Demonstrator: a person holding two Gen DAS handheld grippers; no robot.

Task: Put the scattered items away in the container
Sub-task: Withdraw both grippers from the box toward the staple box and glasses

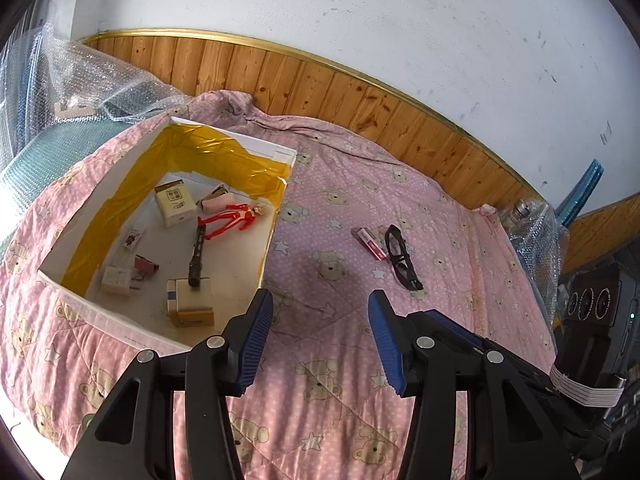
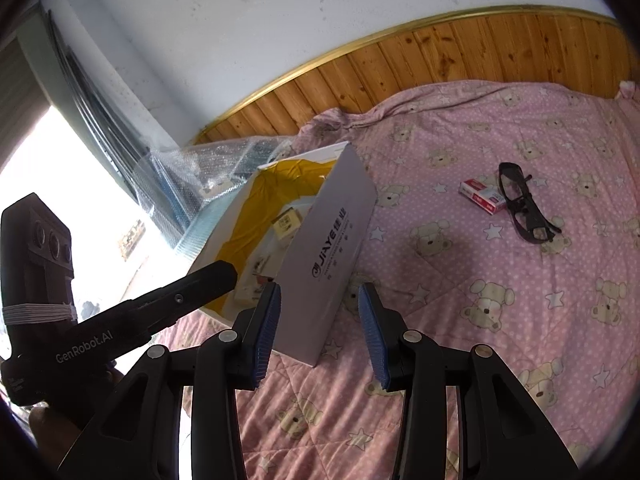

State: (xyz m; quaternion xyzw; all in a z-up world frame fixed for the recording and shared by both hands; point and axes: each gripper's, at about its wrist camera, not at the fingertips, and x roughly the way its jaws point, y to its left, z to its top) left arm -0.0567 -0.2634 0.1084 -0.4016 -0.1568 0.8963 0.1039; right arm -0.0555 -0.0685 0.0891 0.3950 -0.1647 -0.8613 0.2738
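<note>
Glasses (image 1: 402,258) and small red-white box (image 1: 371,243) side by side on my pink quilt (image 1: 340,380), white carton (image 1: 120,322) half filled, left tool (image 1: 320,340) and right tool (image 2: 320,332) both gaping, holding nothing

Bedspread (image 1: 360,200): we see pink with small white dots, cream bears and white stars.
Box (image 2: 332,240): we see white walls with dark lettering, and a yellow lining (image 1: 224,152) inside.
Doll (image 1: 234,220): we see a red body and pale hair.
Pen (image 1: 197,254): we see black.
Small carton (image 1: 176,202): we see cream with a dark printed square.
Binder clip (image 1: 146,266): we see dusty pink.
Glasses (image 1: 402,258): we see a black frame.
Staple box (image 2: 482,196): we see red and white.
Left gripper (image 1: 320,308): we see black arms, blue ribbed pads.
Right gripper (image 2: 320,304): we see the same black and blue.
Wall panelling (image 1: 320,80): we see orange-brown knotty wood with gold trim.
</note>
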